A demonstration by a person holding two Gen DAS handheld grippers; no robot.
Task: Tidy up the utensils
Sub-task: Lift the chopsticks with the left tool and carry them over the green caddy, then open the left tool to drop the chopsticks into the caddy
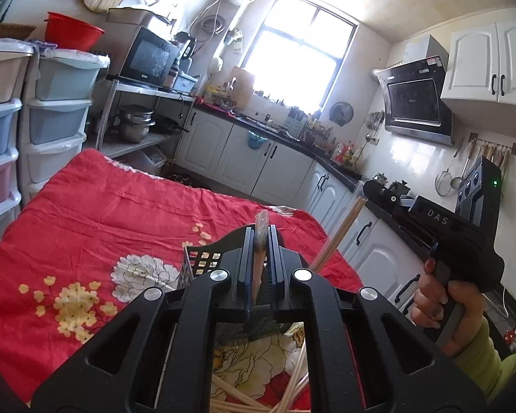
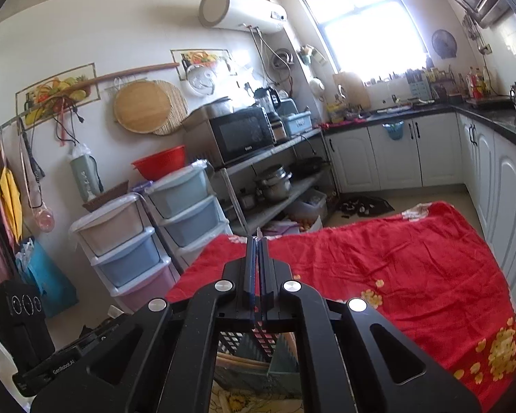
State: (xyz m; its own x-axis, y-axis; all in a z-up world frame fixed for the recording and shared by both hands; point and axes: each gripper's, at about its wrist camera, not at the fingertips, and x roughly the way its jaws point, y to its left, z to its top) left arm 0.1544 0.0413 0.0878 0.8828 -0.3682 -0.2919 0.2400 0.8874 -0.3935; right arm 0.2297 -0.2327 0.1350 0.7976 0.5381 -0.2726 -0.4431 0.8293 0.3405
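My left gripper (image 1: 260, 232) is shut on a flat wooden utensil (image 1: 260, 227) that sticks up between the pads, above a black perforated utensil basket (image 1: 203, 263) on the red floral cloth (image 1: 120, 213). Several pale chopsticks (image 1: 258, 397) lie loose on the cloth below. My right gripper (image 1: 385, 194) shows at the right of the left wrist view, holding a pair of chopsticks (image 1: 340, 234) that slant down toward the basket. In the right wrist view its jaws (image 2: 258, 239) are pressed together on a thin tip, over the basket (image 2: 258, 347).
The red cloth (image 2: 395, 261) covers a table. Plastic drawer towers (image 2: 137, 241) and a metal shelf with a microwave (image 2: 240, 134) stand at its left. White cabinets (image 1: 275, 161) with a dark counter run along the back and right.
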